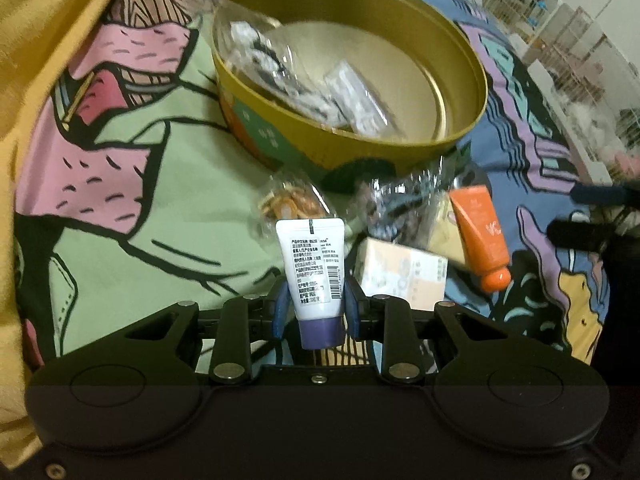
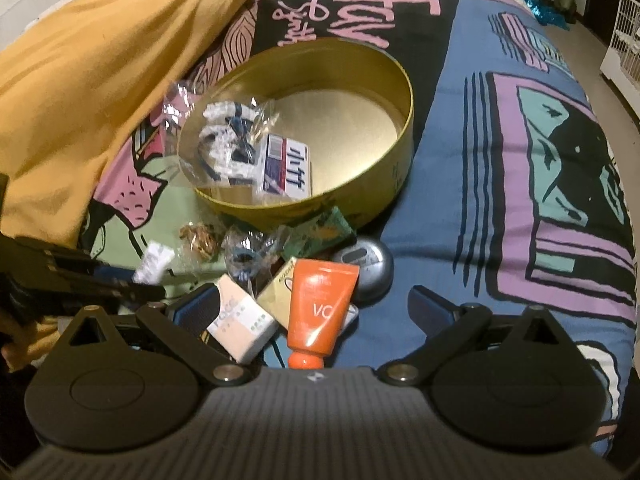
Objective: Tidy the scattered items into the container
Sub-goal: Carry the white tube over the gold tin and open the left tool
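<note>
My left gripper [image 1: 316, 300] is shut on a white tube with a purple cap [image 1: 314, 276], held upright above the bed. From the right wrist view the same white tube [image 2: 154, 262] sticks out of the left gripper [image 2: 132, 286] at the left. My right gripper [image 2: 316, 308] stands open over an orange tube [image 2: 320, 312], its pads apart from it. The round gold tin [image 1: 472, 52] [image 2: 360, 68] lies beyond and holds a clear bag [image 2: 228, 136] and a white packet [image 2: 286, 168]. The orange tube [image 1: 480, 232] lies right of a pale box [image 1: 400, 276].
Loose items lie in front of the tin: a snack bag [image 2: 198, 238], a crinkled clear bag [image 2: 244, 258], a green packet [image 2: 324, 232], a silver round case [image 2: 368, 268], a pale box [image 2: 240, 324]. A yellow blanket [image 2: 100, 60] is heaped at left on the patterned bedspread [image 2: 480, 160].
</note>
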### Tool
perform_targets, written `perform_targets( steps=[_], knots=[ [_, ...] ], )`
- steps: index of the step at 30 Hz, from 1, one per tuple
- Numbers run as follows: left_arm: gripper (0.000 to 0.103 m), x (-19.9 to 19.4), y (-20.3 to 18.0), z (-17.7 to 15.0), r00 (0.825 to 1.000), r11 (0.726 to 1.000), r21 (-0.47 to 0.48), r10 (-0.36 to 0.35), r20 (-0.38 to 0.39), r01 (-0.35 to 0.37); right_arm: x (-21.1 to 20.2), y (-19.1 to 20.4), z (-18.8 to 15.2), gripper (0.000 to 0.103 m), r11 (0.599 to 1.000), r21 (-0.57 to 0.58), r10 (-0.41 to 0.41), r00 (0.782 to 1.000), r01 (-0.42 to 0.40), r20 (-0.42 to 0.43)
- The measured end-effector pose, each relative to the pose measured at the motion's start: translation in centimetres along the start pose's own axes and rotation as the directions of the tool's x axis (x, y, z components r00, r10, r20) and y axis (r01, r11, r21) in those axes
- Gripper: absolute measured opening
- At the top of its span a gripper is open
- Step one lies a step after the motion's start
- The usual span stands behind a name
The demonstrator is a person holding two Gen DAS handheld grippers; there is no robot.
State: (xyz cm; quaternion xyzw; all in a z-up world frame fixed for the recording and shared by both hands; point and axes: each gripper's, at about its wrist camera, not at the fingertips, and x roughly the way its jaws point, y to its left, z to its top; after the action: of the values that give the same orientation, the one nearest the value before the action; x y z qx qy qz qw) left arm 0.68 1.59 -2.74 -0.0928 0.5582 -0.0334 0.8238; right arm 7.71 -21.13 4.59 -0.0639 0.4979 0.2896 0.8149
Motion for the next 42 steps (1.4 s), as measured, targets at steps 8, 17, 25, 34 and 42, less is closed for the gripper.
perform_targets(
  steps=[8,17,25,34,42],
  knots=[
    [0.026,-1.8,0.4,1.3,0.996,1.000,-0.023,0.012,0.085,-0.010,1.3,-0.4,-0.9,0.103,1.000,0.002,-0.001,0.999,0.001,-0.046],
    [0.026,-4.1,0.3,2.6,0.982,0.999,-0.034,0.036,0.186,-0.030,2.9,-0.9,-1.8,0.103,1.000,0.000,-0.009,0.995,0.009,-0.095],
    [0.026,-6.8,-0.2,4.2,0.954,0.999,-0.040,0.039,0.297,-0.028,4.3,-0.8,-2.6,0.103,1.000,-0.017,-0.009,0.989,0.006,-0.147],
    [0.026,-8.5,-1.5,5.4,0.931,0.999,-0.016,0.038,0.362,-0.034,5.1,-0.9,-2.6,0.103,1.000,-0.023,0.002,0.988,-0.006,-0.153],
    [0.026,-9.6,-2.4,6.3,0.913,0.999,-0.006,0.042,0.407,-0.043,5.7,-0.9,-2.2,0.096,0.999,-0.007,0.042,0.984,-0.044,-0.174]
  ],
)
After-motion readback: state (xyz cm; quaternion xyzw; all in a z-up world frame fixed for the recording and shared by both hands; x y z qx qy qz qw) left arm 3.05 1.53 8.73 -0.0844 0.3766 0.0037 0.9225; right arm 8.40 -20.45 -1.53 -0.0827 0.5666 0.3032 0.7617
